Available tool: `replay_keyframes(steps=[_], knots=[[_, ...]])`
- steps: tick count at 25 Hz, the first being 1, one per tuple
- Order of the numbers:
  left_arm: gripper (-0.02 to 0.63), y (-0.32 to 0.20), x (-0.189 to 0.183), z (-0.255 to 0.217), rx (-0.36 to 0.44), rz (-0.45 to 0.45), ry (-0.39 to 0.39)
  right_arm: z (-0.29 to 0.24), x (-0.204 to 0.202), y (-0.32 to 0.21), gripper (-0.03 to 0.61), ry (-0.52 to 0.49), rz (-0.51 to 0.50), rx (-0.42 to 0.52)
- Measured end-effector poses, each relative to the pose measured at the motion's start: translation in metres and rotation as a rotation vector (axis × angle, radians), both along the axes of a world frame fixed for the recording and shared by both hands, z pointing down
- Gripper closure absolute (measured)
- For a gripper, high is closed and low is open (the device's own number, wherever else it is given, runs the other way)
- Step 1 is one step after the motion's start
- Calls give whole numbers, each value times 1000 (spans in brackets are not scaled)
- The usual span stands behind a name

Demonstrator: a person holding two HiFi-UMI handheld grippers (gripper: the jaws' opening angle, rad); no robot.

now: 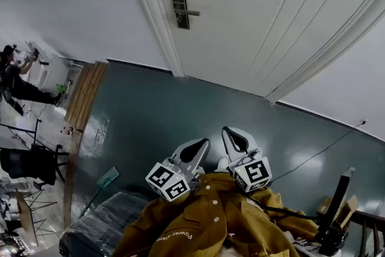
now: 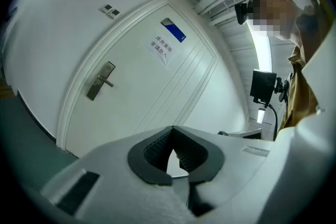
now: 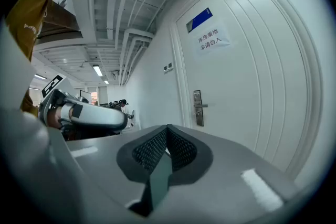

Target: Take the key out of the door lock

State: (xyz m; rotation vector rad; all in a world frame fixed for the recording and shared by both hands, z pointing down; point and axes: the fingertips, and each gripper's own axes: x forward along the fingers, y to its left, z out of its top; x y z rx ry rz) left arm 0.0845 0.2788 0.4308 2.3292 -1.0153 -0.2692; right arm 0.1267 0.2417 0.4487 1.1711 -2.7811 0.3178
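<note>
The white door (image 1: 271,15) carries a metal lock plate with a lever handle (image 1: 178,7), which also shows in the left gripper view (image 2: 101,80) and the right gripper view (image 3: 198,108). No key can be made out at this distance. Both grippers hang close to my yellow jacket, far from the door. My left gripper (image 1: 201,144) is shut with nothing between its jaws (image 2: 172,129). My right gripper (image 1: 231,131) is shut and empty too, its tips meeting (image 3: 168,127).
Dark green floor (image 1: 180,111) lies between me and the door. A plastic-wrapped black bag (image 1: 102,226) sits at my lower left, a black stand (image 1: 337,207) and a floor cable (image 1: 319,153) at the right. A person (image 1: 13,72) and chairs are far left. Paper signs (image 2: 164,49) hang on the door.
</note>
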Motion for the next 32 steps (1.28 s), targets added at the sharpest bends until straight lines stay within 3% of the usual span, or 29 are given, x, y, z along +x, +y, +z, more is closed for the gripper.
replay_keyframes(steps=[10,16,17,18,21,32], knots=[[612,1,2,3,2,-13,4,3,1,2,574,9,-18,2],[612,4,-4,3,0,-24,12,12,-15,7,569,-16,-96,-49],[612,4,-8,3,0,-28,12,12,-20,9,486,-2,-111,-41],[612,4,-12,4,-2,-34,15,10,-25,10,467,10,-120,-30],[612,5,-25,7,-3,-49,18,8,-37,12,523,15,-120,-13],[612,-4,-86,14,-3,-46,21,16,-73,-5,546,-3,-34,-23]])
